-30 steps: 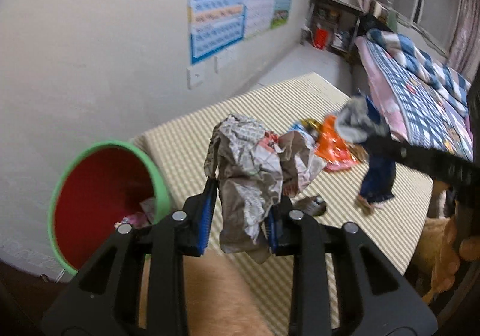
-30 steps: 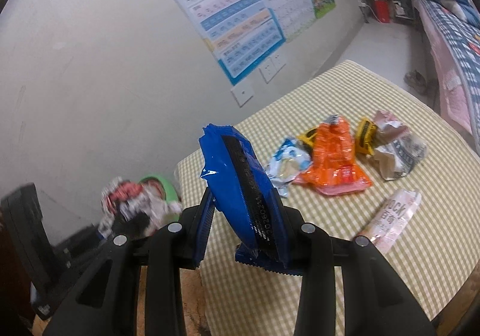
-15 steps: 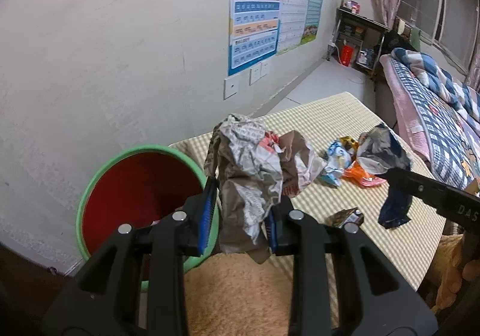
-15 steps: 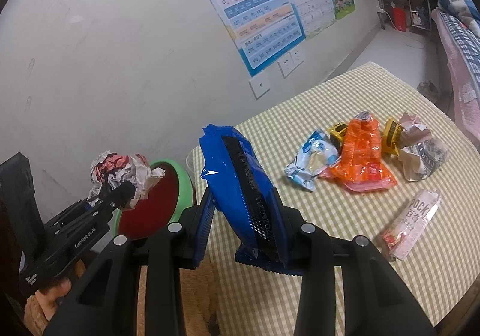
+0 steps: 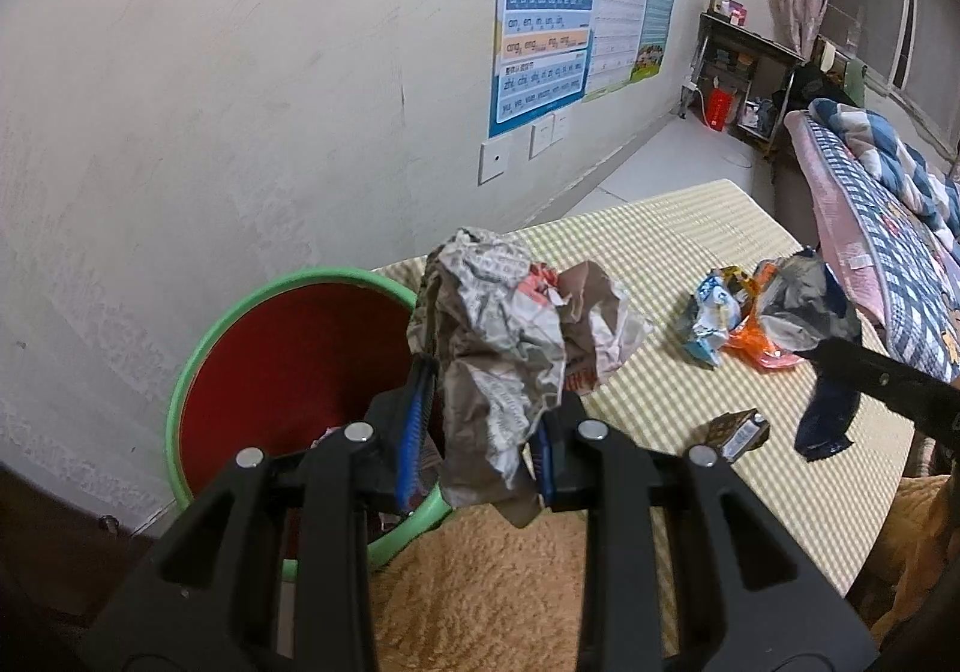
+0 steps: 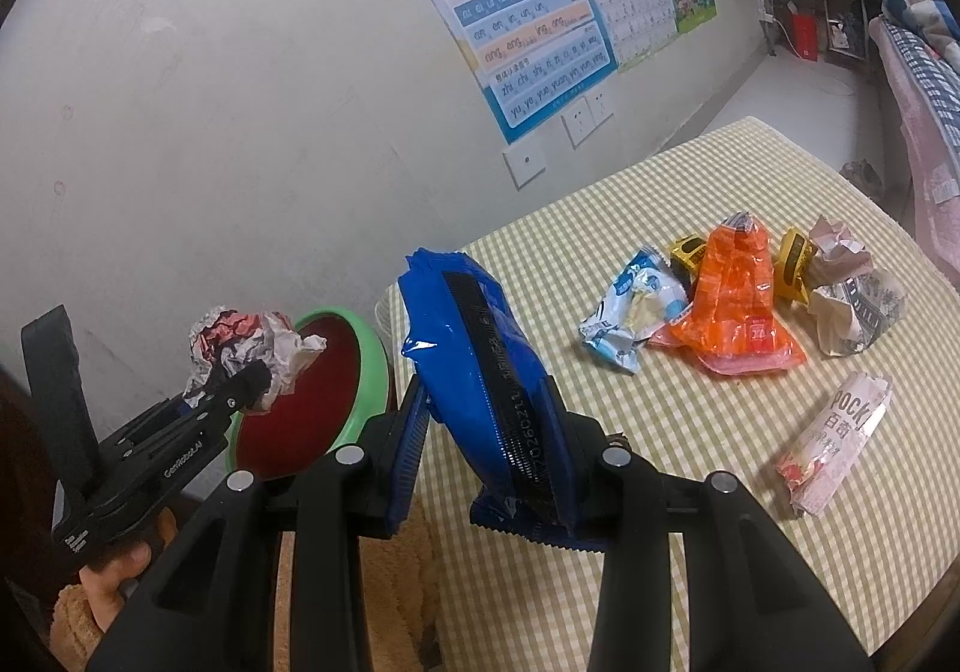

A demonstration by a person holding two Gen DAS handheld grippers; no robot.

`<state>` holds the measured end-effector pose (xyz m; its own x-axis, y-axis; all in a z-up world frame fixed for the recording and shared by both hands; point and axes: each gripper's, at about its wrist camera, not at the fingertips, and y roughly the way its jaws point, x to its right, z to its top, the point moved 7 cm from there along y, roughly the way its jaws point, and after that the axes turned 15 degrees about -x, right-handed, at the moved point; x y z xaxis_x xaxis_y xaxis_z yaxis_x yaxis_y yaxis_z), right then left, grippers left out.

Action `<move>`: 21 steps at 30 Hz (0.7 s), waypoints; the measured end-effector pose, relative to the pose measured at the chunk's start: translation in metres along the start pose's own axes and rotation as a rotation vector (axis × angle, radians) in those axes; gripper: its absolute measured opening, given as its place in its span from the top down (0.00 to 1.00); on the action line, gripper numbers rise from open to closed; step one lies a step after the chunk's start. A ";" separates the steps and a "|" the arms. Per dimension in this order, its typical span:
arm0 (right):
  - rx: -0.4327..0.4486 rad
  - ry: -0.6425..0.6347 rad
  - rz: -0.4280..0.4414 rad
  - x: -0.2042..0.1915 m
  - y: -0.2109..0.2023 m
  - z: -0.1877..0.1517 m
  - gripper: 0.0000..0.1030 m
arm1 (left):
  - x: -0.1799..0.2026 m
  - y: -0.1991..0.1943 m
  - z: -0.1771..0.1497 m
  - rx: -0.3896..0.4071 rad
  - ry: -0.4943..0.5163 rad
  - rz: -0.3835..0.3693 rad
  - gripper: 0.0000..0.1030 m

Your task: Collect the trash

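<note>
My left gripper (image 5: 480,420) is shut on a crumpled wad of printed paper (image 5: 498,336). It hangs just right of a bin with a green rim and red inside (image 5: 198,366), which stands at the table's left end. The right wrist view shows the left gripper (image 6: 240,378) holding the paper wad (image 6: 240,336) over the bin's rim (image 6: 369,366). My right gripper (image 6: 480,420) is shut on a blue snack wrapper (image 6: 474,348), held upright above the table's near left corner. The left wrist view catches that blue wrapper (image 5: 822,414) at the right.
On the checked tablecloth (image 6: 600,432) lie a light blue wrapper (image 6: 636,312), an orange bag (image 6: 732,300), yellow packets (image 6: 792,258), crumpled paper (image 6: 852,306), a pink Pocky packet (image 6: 834,444) and a small dark packet (image 5: 738,432). The wall runs behind; a bed (image 5: 888,228) stands at the right.
My left gripper has swung left with the paper wad, so the bin now sits larger and closer beneath it. The right gripper drifted slightly, still holding the blue wrapper.
</note>
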<state>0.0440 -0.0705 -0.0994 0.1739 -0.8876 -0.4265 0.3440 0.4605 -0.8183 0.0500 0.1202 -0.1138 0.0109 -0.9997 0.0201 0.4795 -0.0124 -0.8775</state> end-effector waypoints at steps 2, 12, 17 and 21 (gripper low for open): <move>-0.002 -0.005 -0.002 -0.002 0.001 0.000 0.65 | -0.002 0.000 -0.002 0.002 -0.004 0.006 0.73; -0.023 -0.049 -0.009 -0.025 0.011 0.001 0.65 | -0.025 0.011 -0.004 -0.007 -0.052 0.015 0.73; -0.039 -0.063 0.000 -0.037 0.018 0.003 0.65 | -0.038 0.015 -0.007 -0.010 -0.078 0.016 0.73; -0.051 -0.081 0.001 -0.048 0.024 0.003 0.65 | -0.049 0.019 -0.008 -0.014 -0.097 0.020 0.73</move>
<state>0.0467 -0.0172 -0.0970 0.2487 -0.8836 -0.3968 0.2970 0.4595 -0.8370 0.0515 0.1684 -0.1351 0.1056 -0.9932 0.0481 0.4659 0.0067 -0.8848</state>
